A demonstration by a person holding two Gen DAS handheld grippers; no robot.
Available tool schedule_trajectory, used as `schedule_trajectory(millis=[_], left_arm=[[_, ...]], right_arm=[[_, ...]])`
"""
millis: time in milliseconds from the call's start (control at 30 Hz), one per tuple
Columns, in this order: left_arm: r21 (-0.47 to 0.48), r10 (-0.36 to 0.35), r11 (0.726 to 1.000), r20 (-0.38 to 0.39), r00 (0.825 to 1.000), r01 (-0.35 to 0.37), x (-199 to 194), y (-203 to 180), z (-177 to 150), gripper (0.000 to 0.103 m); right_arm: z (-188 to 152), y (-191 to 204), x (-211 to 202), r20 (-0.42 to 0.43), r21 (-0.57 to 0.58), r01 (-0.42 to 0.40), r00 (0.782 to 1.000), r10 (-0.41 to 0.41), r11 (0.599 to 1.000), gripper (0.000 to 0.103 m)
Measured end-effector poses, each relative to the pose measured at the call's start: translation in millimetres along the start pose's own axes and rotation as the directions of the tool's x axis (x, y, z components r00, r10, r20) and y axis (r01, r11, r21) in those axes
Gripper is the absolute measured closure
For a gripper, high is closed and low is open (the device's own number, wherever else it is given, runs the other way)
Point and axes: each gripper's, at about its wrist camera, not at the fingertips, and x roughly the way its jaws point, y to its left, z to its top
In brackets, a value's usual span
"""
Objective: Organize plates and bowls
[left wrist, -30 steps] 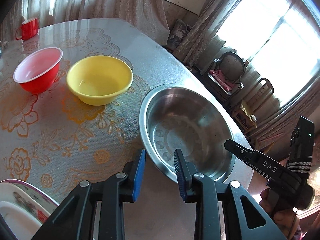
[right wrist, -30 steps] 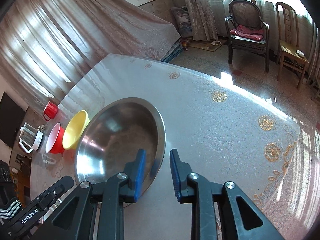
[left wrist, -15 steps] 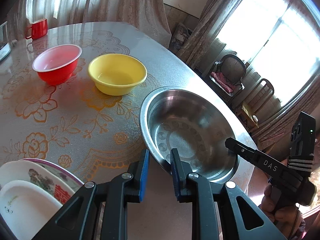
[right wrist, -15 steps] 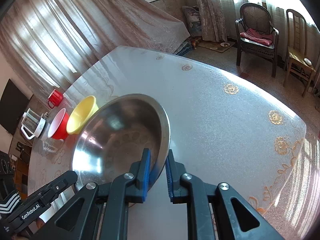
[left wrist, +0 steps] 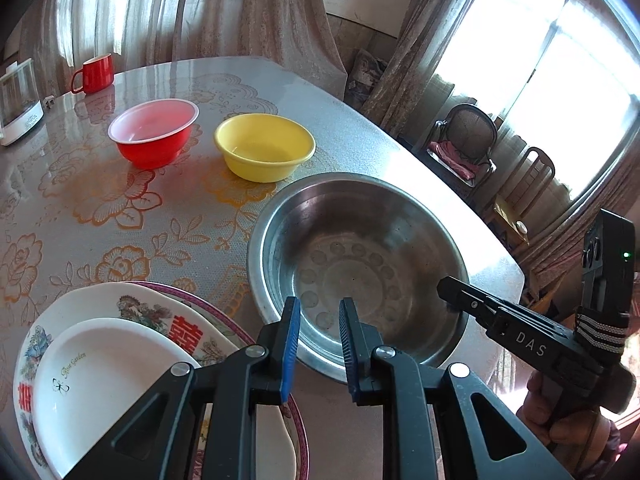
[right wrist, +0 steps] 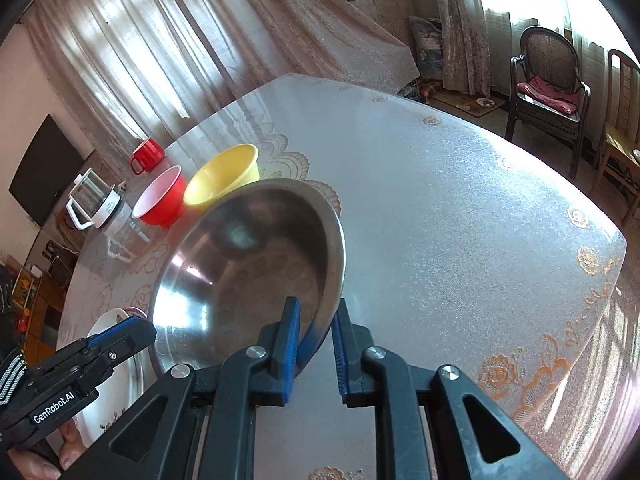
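A wide steel bowl [left wrist: 360, 264] [right wrist: 248, 272] is held from two sides just over the table. My left gripper [left wrist: 318, 332] is shut on its near rim, the wall caught between the blue pads. My right gripper [right wrist: 314, 332] is shut on the opposite rim; the left wrist view shows it [left wrist: 448, 288] reaching in from the right. Beyond the steel bowl stand a yellow bowl [left wrist: 264, 146] and a red bowl [left wrist: 154, 132] with a white inside. A small white plate [left wrist: 104, 376] lies on a large patterned plate [left wrist: 132, 304] at the lower left.
The round table [left wrist: 80, 220] has a floral cover; its edge runs close past the steel bowl on the right. A red mug [left wrist: 94, 74] and a glass kettle [left wrist: 18, 104] stand at the far left. Chairs [right wrist: 548, 80] stand by the window.
Both grippers closed onto the steel bowl's rim. The bowl then travelled with them toward the stacked plates, which have come into the left wrist view at the lower left.
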Motion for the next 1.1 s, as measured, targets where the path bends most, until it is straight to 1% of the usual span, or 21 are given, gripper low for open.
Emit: schedule_trajectory(millis=[100,133,267,400,500,567,633,700,800,833,900,933,1000,1100], left_arm=[[-0.03,-0.019,0.999,0.009,1.0,0.02,-5.0,5.1,3.3,0.083],[-0.043,-0.019,0.999,0.018,1.0,0.019,-7.7,7.6,3.8,0.083],[-0.064,-0.003,0.998,0.041,0.999,0.006,-12.8,16.8,10.7,0.083],[-0.076,0.015,0.997,0.05,0.999,-0.011,-16.0,25.1,18.7,0.082],[-0.061,0.048,0.997,0.043,0.998,-0.046,-13.2,31.2,29.1,0.082],[-0.058,0.048,0.997,0.032,0.998,-0.046,-7.9,36.2,39.0,0.082],[-0.054,0.054,0.997,0.034,0.998,-0.052,-3.4,38.2,49.8,0.083],[-0.06,0.044,0.997,0.027,0.999,-0.042,3.3,42.2,59.9,0.083],[-0.088,0.044,0.995,0.013,0.999,-0.043,15.7,51.3,76.6,0.083],[-0.107,0.038,0.994,0.006,0.999,-0.037,20.4,56.3,82.6,0.083],[-0.152,0.022,0.988,-0.008,1.0,-0.023,30.2,65.8,93.4,0.083],[-0.166,0.014,0.986,-0.011,1.0,-0.015,34.4,68.0,98.7,0.083],[-0.181,0.023,0.983,-0.011,1.0,-0.024,43.6,72.7,107.6,0.082],[-0.198,0.021,0.98,-0.032,0.999,-0.027,58.2,78.5,116.9,0.082]], right_arm=[[0.8,-4.6,1.6,-0.013,-0.002,0.003,1.0,-0.003,1.0,0.087],[0.8,-7.6,3.0,-0.021,0.005,0.002,1.0,-0.002,1.0,0.084],[-0.1,-13.1,4.2,-0.024,-0.005,0.005,1.0,-0.005,1.0,0.083],[1.5,-7.9,-2.2,-0.011,-0.043,0.059,0.998,-0.059,0.997,0.076],[9.6,-8.9,-13.2,0.02,-0.066,0.086,0.996,-0.085,0.994,0.073],[20.1,-8.6,-18.5,0.034,-0.075,0.069,0.997,-0.067,0.995,0.073],[33.6,-7.7,-19.4,0.028,-0.059,0.023,0.999,-0.021,0.998,0.073],[47.7,-5.9,-13.4,0.004,-0.024,-0.046,0.999,0.046,0.999,0.073],[67.7,-2.5,6.7,-0.053,0.039,-0.135,0.989,0.137,0.99,0.073],[73.4,0.5,13.9,-0.068,0.045,-0.148,0.986,0.151,0.988,0.074],[85.0,8.4,29.1,-0.091,0.043,-0.147,0.984,0.15,0.988,0.079],[90.4,12.9,36.9,-0.107,0.047,-0.147,0.983,0.151,0.988,0.08],[102.9,22.5,53.2,-0.142,0.06,-0.171,0.974,0.178,0.983,0.08],[120.1,38.5,77.6,-0.169,0.082,-0.171,0.969,0.183,0.982,0.08]])
